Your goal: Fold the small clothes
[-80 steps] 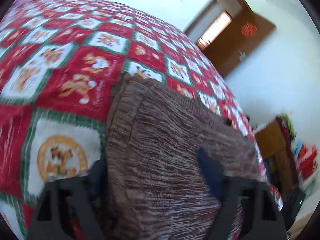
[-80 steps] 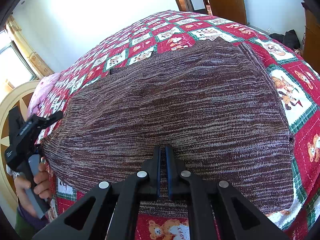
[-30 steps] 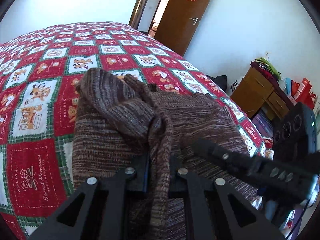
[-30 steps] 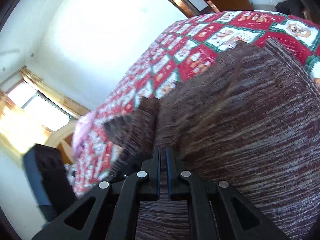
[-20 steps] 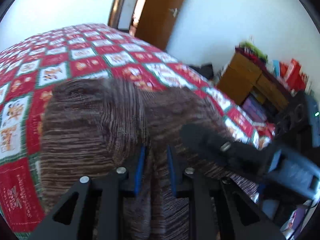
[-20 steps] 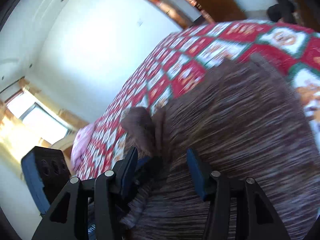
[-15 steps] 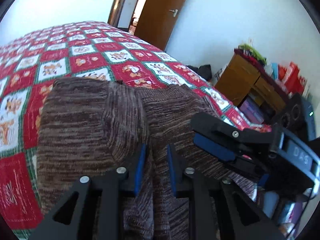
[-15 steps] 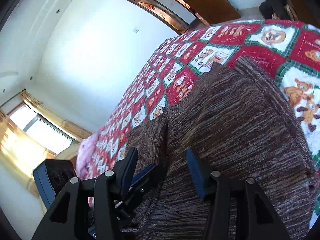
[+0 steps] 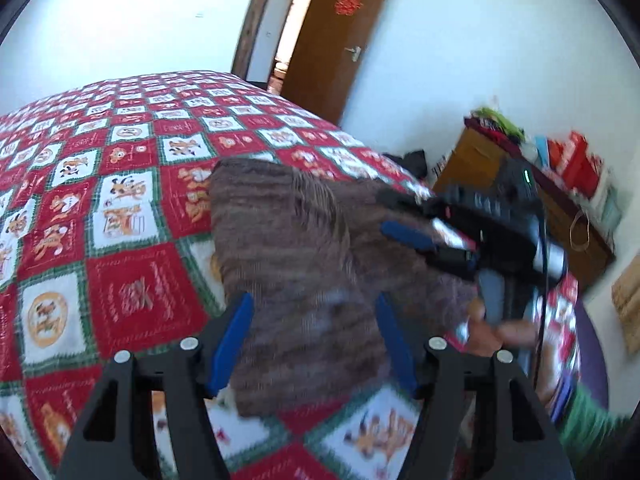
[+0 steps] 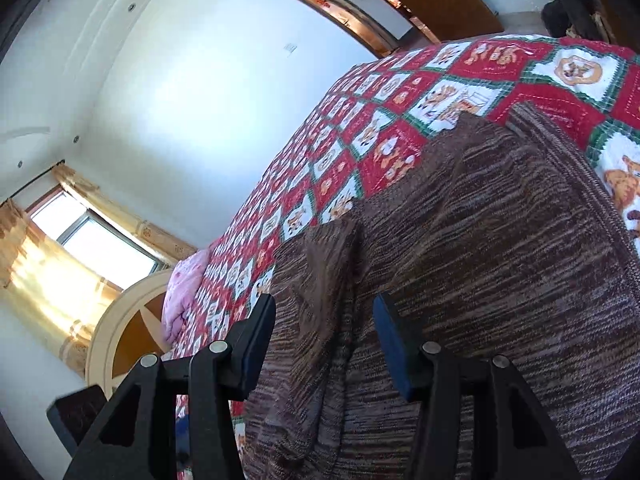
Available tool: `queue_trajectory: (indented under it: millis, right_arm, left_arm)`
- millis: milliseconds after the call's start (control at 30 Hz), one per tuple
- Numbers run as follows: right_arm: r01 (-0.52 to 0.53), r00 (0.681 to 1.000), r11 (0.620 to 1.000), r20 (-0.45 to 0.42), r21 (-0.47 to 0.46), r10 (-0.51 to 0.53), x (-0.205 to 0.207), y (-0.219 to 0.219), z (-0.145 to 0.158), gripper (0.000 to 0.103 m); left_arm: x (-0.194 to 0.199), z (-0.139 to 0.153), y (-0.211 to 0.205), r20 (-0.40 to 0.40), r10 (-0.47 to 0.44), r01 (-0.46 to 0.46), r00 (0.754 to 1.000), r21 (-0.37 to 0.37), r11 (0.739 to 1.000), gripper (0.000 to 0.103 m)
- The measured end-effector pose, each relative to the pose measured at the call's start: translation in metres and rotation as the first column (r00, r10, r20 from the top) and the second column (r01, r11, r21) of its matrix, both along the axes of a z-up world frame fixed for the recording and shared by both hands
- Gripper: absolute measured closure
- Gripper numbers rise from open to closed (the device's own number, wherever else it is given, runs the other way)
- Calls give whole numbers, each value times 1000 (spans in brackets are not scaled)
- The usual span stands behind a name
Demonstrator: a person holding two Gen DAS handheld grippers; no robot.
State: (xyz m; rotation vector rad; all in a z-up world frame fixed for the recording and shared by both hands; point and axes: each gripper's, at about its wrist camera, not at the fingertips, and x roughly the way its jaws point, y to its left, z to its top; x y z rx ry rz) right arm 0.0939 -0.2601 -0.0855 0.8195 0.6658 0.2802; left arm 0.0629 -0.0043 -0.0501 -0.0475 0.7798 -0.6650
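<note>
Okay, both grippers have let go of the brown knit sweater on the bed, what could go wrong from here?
1. The folded-over flap of the brown knit sweater looks bunched and wrinkled along its edge; unheld, it may slump open or set a crooked crease.
2. The open left gripper sits low over the fabric, so pulling away carelessly might snag the knit.
3. The right gripper is open close above the fold too, and the two grippers are near enough to bump.

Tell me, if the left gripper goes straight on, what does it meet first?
Most likely the brown knitted garment: it lies on the bedspread, between and ahead of the open left gripper. Depth is unclear.
</note>
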Motion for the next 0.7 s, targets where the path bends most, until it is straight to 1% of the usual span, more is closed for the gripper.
queue_trajectory:
  millis: [67, 100, 200, 300, 367, 433, 467, 533, 567, 600, 633, 667, 700]
  right_arm:
    - [-38, 999, 999, -27, 36, 39, -4, 5, 0, 50]
    - [-55, 998, 997, -37, 45, 57, -7, 8, 0, 50]
    - [-125, 985, 991, -112, 44, 129, -21, 23, -5, 50]
    - [-194, 965, 978, -167, 69, 203, -38, 38, -12, 50]
    - [-209, 950, 976, -224, 68, 219, -46, 47, -19, 50]
    - [-224, 941, 968, -234, 115, 245, -48, 52, -27, 50]
    - [-235, 934, 962, -241, 137, 262, -47, 56, -32, 50]
    - [-259, 927, 957, -243, 134, 285, -45, 65, -34, 50]
    - [-273, 924, 953, -241, 129, 297, -45, 70, -33, 53]
    - [-279, 923, 952, -240, 127, 302, -46, 73, -33, 71]
    - [-287, 920, 950, -240, 127, 310, -46, 76, -32, 84]
    - [-299, 916, 945, -238, 133, 323, -46, 78, -31, 91]
    - [-301, 917, 943, -228, 144, 327, -46, 78, -29, 91]
  left_arm:
    - [-4, -7, -3, 1, -4, 3, 1000, 42, 999, 36]
    - [-5, -10, -4, -7, -10, 11, 1000, 46, 999, 36]
    - [-9, -17, -6, -27, -41, 43, 999, 42, 998, 37]
    - [-22, -19, -5, -14, -80, 80, 997, 57, 995, 36]
    - [-30, -18, -5, 4, -103, 103, 995, 73, 992, 36]
    - [-39, -15, -6, 41, -118, 113, 992, 105, 988, 30]
    - [-42, -13, -6, 61, -120, 112, 991, 120, 987, 29]
    - [-49, -9, -7, 120, -121, 103, 985, 148, 984, 25]
    - [-49, -8, -7, 136, -122, 101, 983, 151, 983, 23]
    - [-50, -6, -8, 160, -128, 104, 979, 154, 983, 21]
    - [-50, -4, -10, 182, -139, 111, 973, 158, 981, 18]
    - [-50, -3, -13, 205, -153, 120, 967, 165, 979, 18]
    - [-52, -3, -18, 245, -175, 131, 954, 186, 974, 18]
